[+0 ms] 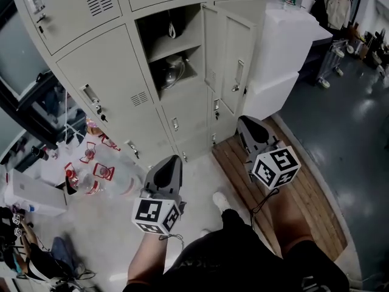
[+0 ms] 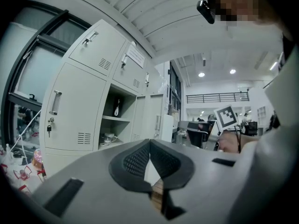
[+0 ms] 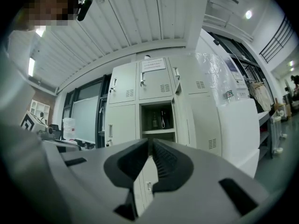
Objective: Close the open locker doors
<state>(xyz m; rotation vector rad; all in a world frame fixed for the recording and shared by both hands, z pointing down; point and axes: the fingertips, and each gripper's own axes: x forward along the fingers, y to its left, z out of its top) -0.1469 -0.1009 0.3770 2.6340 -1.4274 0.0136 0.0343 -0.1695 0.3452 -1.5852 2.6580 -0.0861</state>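
Observation:
The grey locker bank [image 1: 109,72] has one open compartment [image 1: 173,47], with a shelf and a shiny item inside. Its door [image 1: 228,59] is swung out to the right. My left gripper [image 1: 172,160] is held low in front of the lockers, jaws shut and nothing between them. My right gripper [image 1: 246,122] is further right, below the open door and apart from it, also shut and empty. In the left gripper view the gripper [image 2: 149,142] faces the open compartment [image 2: 116,120] and door [image 2: 154,118]. From the right gripper [image 3: 150,142], the view looks straight at the open compartment [image 3: 159,120].
A wooden pallet [image 1: 304,193] lies on the floor to the right of the lockers, beside a white cabinet [image 1: 285,53]. Red-and-clear containers [image 1: 91,169] and a white box [image 1: 30,193] sit on the floor at the left. The person's legs and a shoe [image 1: 222,201] are below.

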